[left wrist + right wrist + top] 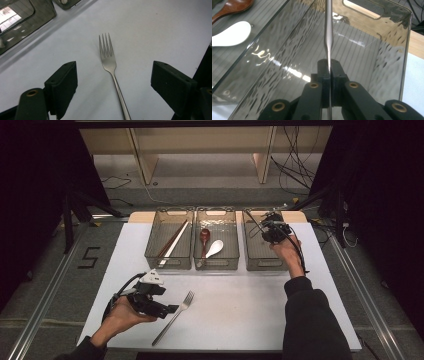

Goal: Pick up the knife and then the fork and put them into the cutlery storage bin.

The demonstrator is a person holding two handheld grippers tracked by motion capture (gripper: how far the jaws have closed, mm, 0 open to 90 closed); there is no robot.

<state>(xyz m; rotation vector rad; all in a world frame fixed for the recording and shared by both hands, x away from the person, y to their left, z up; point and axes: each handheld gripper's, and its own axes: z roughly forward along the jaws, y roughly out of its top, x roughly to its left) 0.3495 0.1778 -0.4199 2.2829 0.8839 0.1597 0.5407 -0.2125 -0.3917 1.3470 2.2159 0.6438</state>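
The left gripper (167, 309) is hovering low over the white bench (240, 310), jaws spread wide on either side of a fork (109, 62) lying flat — tines pointing toward one o'clock in the high view. The right gripper (274, 231) is hanging over the rightmost clear bin (260, 262), jaws pressed together, pinching a thin metal utensil handle (328, 37) that is sticking out over the bin's ribbed floor. At nine o'clock from it, the middle bin (216, 265) is holding a white spoon (215, 248) and a brown spoon (204, 236).
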